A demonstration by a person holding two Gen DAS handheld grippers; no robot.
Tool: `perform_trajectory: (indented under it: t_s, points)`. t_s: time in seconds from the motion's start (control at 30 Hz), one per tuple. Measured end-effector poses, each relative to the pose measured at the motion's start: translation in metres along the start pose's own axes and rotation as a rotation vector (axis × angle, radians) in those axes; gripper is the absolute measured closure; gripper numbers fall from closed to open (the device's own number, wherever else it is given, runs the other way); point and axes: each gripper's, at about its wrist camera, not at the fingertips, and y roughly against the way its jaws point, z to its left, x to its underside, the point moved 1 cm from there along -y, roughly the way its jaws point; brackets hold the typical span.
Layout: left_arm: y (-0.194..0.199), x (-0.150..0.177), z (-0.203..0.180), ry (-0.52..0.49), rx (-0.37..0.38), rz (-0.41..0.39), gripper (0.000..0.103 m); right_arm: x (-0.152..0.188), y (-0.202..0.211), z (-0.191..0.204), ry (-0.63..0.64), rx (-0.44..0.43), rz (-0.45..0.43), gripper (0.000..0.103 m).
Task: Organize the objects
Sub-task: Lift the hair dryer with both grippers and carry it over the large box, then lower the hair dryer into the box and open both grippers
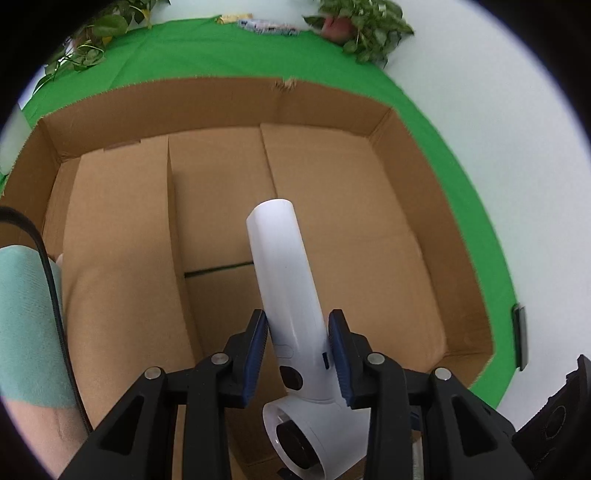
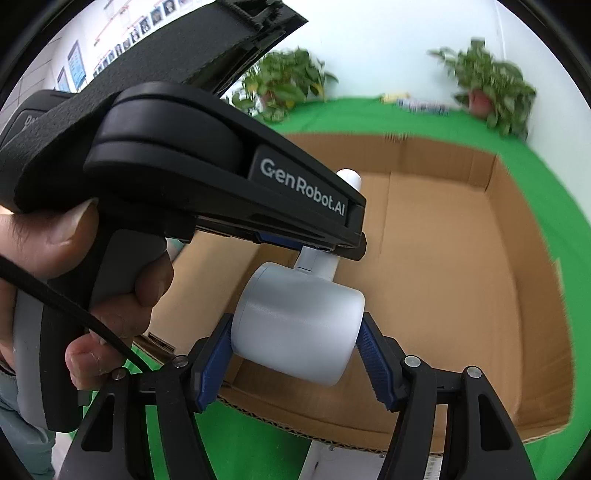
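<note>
A white hair dryer (image 1: 280, 258) hangs over an open cardboard box (image 1: 221, 107), held by both grippers. My left gripper (image 1: 297, 354) is shut on its handle, which points forward and down toward the box floor. The dryer's round head sits below the blue pads (image 1: 255, 350). In the right wrist view my right gripper (image 2: 295, 358) is shut on the dryer's thick barrel (image 2: 299, 321). A hand holds the left gripper (image 2: 325, 251) just above it, clamped on the handle. The box (image 2: 443, 158) lies beneath with nothing visible inside.
The box rests on a green cloth (image 1: 443, 155). Potted plants (image 2: 484, 88) and small packets (image 1: 266, 26) stand at the cloth's far edge. A dark flat item (image 1: 519, 336) lies right of the box. A teal sleeve (image 1: 26, 314) and black cable are at the left.
</note>
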Motion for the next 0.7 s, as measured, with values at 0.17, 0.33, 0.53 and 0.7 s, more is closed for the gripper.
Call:
perform_trajectory:
  t_s: [0.17, 0.33, 0.53, 0.7]
  points:
    - [-0.014, 0.003, -0.004, -0.031, -0.066, 0.052, 0.07, 0.011, -0.015, 0.006, -0.04, -0.017, 0.053, 0.04]
    - [-0.011, 0.004, -0.004, -0.031, -0.075, 0.065, 0.069, 0.015, -0.013, 0.015, -0.054, -0.054, 0.075, 0.038]
    - [0.003, 0.005, 0.003, 0.024, -0.039, 0.045, 0.068, 0.024, -0.006, 0.032, -0.037, -0.101, 0.068, 0.032]
    - [0.041, 0.016, 0.012, 0.031, -0.019, -0.051, 0.068, 0.024, 0.014, 0.034, -0.06, -0.092, 0.006, 0.032]
